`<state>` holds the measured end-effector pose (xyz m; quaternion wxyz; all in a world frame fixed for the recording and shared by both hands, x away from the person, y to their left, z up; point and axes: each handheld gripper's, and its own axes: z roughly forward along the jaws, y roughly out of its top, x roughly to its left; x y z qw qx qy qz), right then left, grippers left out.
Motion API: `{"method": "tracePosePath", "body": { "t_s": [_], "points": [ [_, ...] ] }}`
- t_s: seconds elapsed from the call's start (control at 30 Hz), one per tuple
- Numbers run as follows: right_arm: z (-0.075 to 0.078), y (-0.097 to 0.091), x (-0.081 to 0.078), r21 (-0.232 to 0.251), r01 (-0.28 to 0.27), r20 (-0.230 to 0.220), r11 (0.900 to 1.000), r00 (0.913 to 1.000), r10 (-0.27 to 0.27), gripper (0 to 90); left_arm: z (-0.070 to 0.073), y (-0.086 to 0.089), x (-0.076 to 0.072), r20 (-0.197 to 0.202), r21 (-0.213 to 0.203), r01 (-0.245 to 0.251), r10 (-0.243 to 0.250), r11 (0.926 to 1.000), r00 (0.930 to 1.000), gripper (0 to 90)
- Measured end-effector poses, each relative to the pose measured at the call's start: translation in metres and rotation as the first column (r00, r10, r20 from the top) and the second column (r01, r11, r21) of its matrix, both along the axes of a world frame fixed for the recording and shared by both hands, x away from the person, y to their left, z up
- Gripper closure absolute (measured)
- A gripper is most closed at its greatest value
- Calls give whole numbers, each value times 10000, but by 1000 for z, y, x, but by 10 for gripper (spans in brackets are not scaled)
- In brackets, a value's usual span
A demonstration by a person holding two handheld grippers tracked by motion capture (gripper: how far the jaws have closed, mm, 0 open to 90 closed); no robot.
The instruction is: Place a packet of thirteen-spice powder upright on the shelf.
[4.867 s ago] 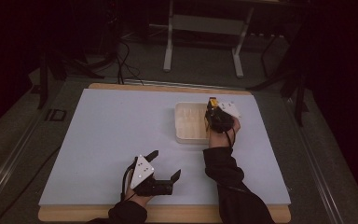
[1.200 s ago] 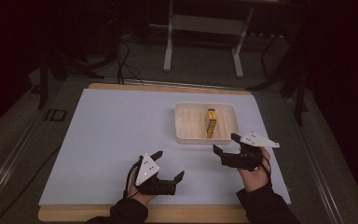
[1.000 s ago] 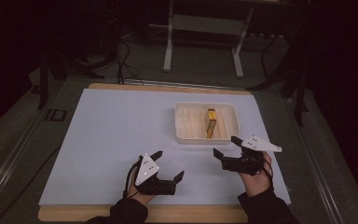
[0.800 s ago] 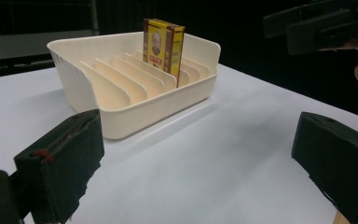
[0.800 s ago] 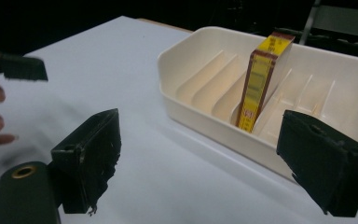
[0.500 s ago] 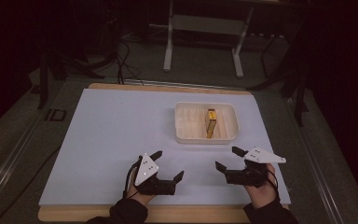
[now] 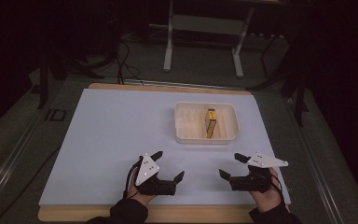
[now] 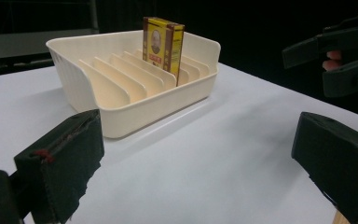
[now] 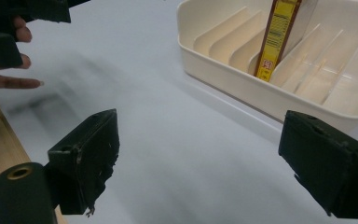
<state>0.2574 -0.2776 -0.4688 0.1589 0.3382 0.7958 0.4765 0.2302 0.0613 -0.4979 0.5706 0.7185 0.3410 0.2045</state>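
High view: fixed above the near edge, facing forward and down; it takes in the whole white table (image 7: pixel 112 135) and the dim floor beyond. Left gripper view: low, close to the tabletop, looking across it at the cream tray (image 8: pixel 121 105) with the yellow box (image 8: pixel 164 44) upright in a slot. Right gripper view: equally low, apparently somewhat nearer the tray (image 9: pixel 223 81), seen from its other side. All three views share the tray and box.
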Motion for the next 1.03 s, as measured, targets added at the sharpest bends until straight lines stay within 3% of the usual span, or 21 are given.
{"method": "tracePosePath", "body": {
  "t_s": [0.4,1.03],
  "points": [
    [-8,-15,-2,-196,-194,-311,9996,9993,188,122,-1,-2,-1,115,82,97,-98,9999,9999,32],
    [-24,-9,7,-647,-468,-532,9968,9976,434,125,-5,-3,-2,-2,149,239,-239,9996,9997,32]
  ]
}}
